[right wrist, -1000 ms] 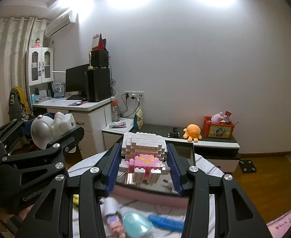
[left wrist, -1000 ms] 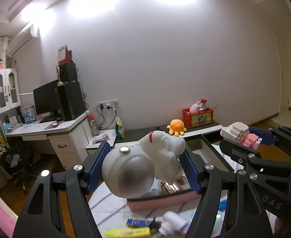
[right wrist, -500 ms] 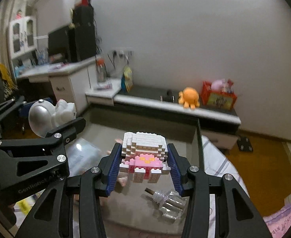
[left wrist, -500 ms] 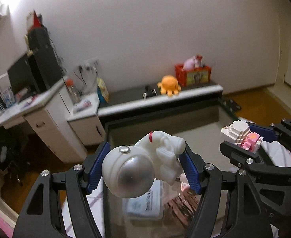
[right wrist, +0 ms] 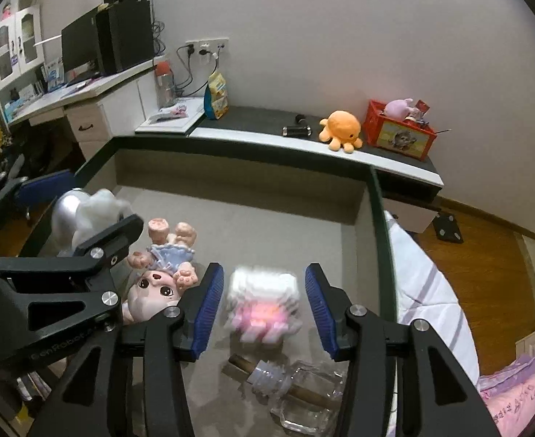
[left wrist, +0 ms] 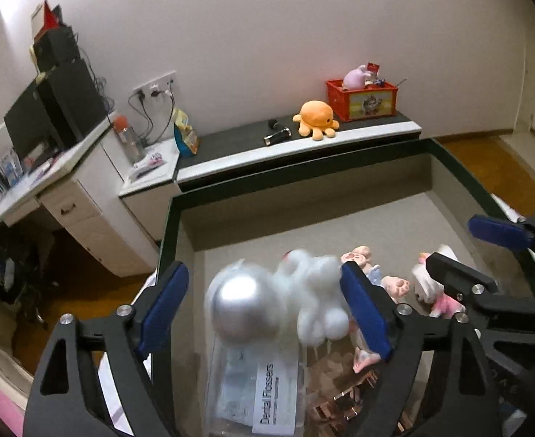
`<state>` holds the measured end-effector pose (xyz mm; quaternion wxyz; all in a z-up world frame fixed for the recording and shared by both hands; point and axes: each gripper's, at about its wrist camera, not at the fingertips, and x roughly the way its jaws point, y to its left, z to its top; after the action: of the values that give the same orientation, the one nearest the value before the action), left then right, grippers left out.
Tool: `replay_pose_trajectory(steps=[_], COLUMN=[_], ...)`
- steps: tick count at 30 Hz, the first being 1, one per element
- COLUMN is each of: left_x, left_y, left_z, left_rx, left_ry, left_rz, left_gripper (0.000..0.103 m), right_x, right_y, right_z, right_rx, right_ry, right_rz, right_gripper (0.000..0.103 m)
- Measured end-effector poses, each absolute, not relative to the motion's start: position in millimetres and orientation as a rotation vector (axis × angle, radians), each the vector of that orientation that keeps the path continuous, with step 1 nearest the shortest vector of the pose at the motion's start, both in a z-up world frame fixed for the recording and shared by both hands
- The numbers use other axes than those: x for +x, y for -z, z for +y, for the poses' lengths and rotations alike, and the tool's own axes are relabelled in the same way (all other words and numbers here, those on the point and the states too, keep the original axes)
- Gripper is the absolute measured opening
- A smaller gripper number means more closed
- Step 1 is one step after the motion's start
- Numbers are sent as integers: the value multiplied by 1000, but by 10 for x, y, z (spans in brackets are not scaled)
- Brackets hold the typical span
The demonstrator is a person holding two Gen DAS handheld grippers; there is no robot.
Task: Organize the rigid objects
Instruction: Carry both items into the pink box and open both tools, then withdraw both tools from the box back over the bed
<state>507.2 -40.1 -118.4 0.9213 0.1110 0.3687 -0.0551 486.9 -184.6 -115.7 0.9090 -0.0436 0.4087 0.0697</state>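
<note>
Both hand-held grippers hang over the open box (right wrist: 376,218), dark-rimmed with a grey floor. Left hand-held gripper (left wrist: 263,313): fingers spread wide, astronaut figure (left wrist: 282,306) blurred between them, touching the right pad or just off it, clear of the left; it reads as let go and dropping. Right hand-held gripper (right wrist: 263,309): likewise released, gaps on both sides of the block model (right wrist: 263,306), white over pink, blurred, apparently falling toward the box floor. Already in the box: doll (right wrist: 158,273) lying head toward the camera near the left wall, glass bottle (right wrist: 296,397) at the near edge, pack of dental flossers (left wrist: 256,386) under the astronaut. Judgement on handling: astronaut is hard, light, smooth plastic, its round helmet slippery, so take it across the body. Block model is stiff but may shed bricks on impact; grip its flat sides, low.
</note>
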Motion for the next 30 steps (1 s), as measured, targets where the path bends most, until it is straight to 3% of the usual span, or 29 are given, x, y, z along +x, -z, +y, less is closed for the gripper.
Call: replay_pose_trajectory(steps=[4, 6, 17, 25, 30], left_x=[4866, 4684, 3194, 2230, 1785], left_y=[982, 844, 221, 141, 148], left_z=[-248, -186, 99, 221, 193], left_rx=[186, 172, 93, 52, 66], left_ry=[111, 109, 98, 49, 13], left_rz=[710, 668, 414, 311, 262], left_gripper=[96, 102, 103, 103, 103], right_x=[4764, 4604, 3409, 2424, 1969], right_y=[990, 859, 231, 46, 46], right_z=[-1918, -1961, -1855, -1751, -1700], right_rx=[-69, -40, -25, -59, -61], right_ry=[-105, -132, -225, -202, -198], right_rz=[796, 759, 518, 337, 274], right_gripper=[79, 82, 85, 103, 103])
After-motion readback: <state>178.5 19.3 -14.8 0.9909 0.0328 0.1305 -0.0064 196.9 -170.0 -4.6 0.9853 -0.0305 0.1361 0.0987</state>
